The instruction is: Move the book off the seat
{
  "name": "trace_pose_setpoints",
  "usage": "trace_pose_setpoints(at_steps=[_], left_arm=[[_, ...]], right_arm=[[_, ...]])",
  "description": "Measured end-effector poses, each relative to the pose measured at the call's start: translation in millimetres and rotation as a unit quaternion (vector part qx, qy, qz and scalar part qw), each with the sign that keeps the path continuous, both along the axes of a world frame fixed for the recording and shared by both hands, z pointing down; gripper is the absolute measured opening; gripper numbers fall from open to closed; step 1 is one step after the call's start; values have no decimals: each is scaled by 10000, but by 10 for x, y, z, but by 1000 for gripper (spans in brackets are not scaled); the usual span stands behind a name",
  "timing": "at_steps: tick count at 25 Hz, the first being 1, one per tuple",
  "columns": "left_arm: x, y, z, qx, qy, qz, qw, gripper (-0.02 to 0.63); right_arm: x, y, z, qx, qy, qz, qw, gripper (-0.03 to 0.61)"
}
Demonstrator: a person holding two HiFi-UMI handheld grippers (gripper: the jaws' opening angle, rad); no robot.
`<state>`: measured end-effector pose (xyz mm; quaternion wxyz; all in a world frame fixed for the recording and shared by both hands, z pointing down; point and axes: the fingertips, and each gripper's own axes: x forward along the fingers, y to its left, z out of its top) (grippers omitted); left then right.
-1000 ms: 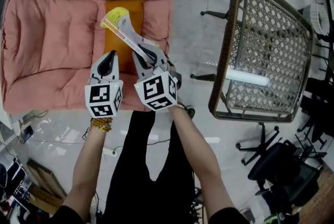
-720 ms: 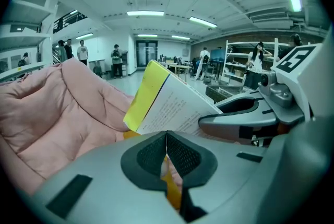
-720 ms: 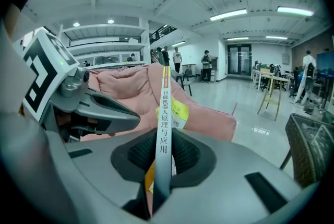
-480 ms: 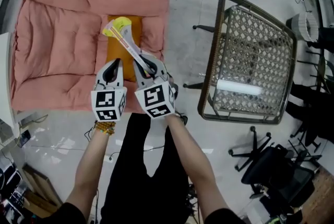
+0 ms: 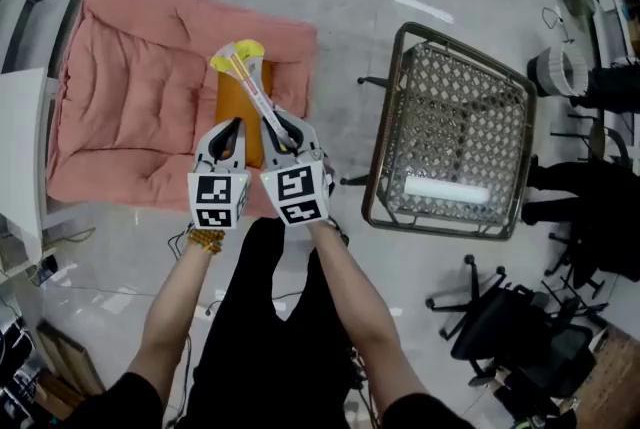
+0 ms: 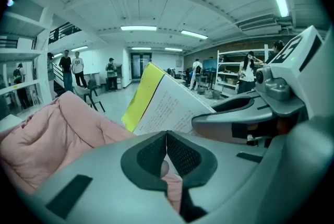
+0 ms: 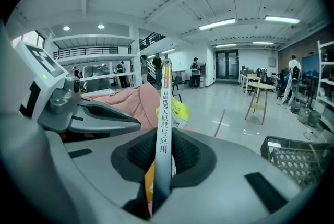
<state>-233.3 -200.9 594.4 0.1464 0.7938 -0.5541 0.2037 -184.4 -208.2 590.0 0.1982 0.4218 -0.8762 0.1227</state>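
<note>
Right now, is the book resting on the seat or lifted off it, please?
Lifted: the right gripper clamps the book by its spine, holding it above the seat.

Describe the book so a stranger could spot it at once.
Find the big pink cushion on the floor, left of the mesh chair. Above its right part, the right gripper clamps a thin book by its white spine. Its yellow cover sets it apart from the orange pad beneath.
</note>
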Motion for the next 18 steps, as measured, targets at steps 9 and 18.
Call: trace_pose_setpoints(at_steps=[9, 18], left_arm=[[-25, 99, -721, 317, 161, -166, 9992, 12], [-56, 159, -1225, 410, 376, -250, 9981, 12]], right_arm=[[-34, 150, -664, 96, -162, 240, 9995, 71], [44, 221, -1171, 139, -169, 578, 9981, 71]])
